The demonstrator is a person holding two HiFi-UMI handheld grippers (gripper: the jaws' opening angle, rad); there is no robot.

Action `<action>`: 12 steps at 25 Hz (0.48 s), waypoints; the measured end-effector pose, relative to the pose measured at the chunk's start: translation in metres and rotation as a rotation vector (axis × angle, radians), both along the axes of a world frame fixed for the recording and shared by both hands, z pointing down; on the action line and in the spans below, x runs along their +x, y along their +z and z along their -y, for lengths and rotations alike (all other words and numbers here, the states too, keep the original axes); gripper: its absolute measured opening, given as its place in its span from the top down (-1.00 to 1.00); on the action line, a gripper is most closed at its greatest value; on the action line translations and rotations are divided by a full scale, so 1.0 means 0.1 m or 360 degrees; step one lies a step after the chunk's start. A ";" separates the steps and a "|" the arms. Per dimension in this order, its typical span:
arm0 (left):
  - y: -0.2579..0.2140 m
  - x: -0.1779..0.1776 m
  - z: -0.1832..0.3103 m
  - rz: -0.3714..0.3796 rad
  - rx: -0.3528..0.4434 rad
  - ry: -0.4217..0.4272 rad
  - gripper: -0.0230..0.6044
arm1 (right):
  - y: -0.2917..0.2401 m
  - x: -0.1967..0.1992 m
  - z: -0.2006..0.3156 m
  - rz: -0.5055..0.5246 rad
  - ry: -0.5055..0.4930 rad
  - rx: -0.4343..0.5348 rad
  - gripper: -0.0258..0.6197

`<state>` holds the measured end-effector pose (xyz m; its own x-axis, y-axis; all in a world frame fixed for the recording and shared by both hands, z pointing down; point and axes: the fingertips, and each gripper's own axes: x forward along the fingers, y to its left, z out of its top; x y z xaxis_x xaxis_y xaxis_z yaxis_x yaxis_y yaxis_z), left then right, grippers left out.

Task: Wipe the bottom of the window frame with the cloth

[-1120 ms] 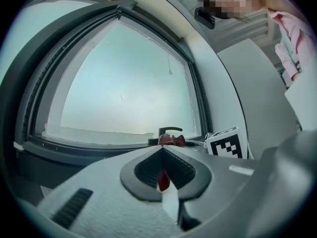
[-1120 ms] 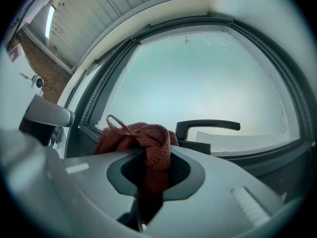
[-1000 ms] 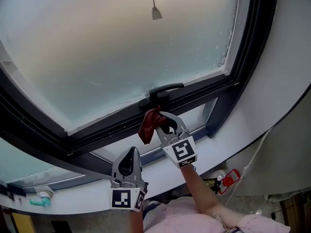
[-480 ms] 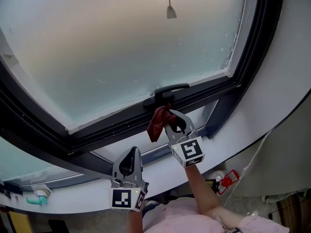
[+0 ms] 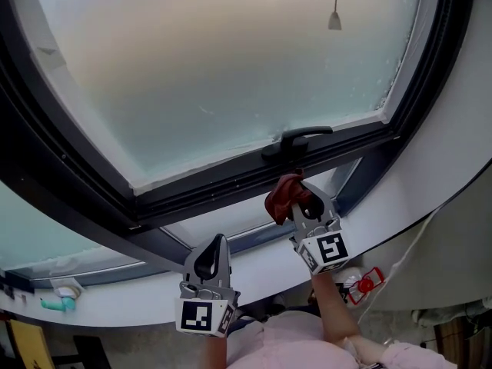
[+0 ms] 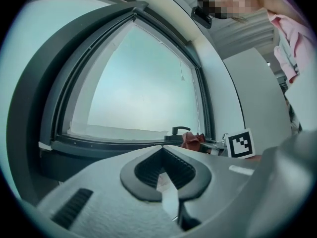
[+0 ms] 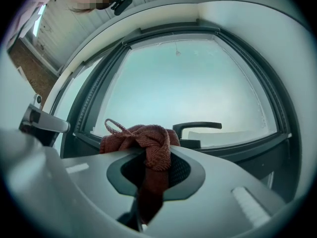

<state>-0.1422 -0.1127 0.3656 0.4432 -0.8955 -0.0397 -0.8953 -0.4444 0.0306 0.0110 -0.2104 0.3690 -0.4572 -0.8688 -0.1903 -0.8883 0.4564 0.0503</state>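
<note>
A dark red cloth (image 5: 283,198) (image 7: 144,142) is bunched in my right gripper (image 5: 301,200) (image 7: 148,155), which is shut on it. The cloth hangs just under the black window handle (image 5: 297,140) (image 7: 198,127), close to the dark bottom bar of the window frame (image 5: 223,184) (image 7: 242,148); I cannot tell whether they touch. My left gripper (image 5: 214,255) (image 6: 163,168) is lower and to the left, over the white sill, shut with nothing in it. From the left gripper view the cloth (image 6: 192,140) and the handle (image 6: 179,130) show at the far right of the frame.
Frosted glass (image 5: 231,68) fills the sash, with a pull cord (image 5: 335,15) hanging in front. A white sill (image 5: 400,221) curves below. A teal item (image 5: 55,304) lies at its far left. A red and white object (image 5: 364,283) and a white cable sit lower right.
The head view has swung so the window and handle sit further right. The right gripper with the cloth moved right with them, staying under the handle. The left gripper barely moved.
</note>
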 end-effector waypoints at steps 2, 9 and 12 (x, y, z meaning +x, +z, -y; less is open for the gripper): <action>0.00 -0.13 -0.07 -0.0004 -0.0008 -0.0003 0.94 | 0.03 -0.15 -0.16 -0.0014 -0.0019 -0.0006 0.72; -0.01 -0.65 -0.33 -0.0014 -0.0012 -0.0069 0.94 | 0.29 -0.99 -0.48 -0.0011 -0.0191 -0.0117 0.72; 0.00 -0.86 -0.45 -0.0008 -0.0014 -0.0102 0.94 | 0.32 -1.50 -0.60 -0.0029 -0.0322 -0.0133 0.73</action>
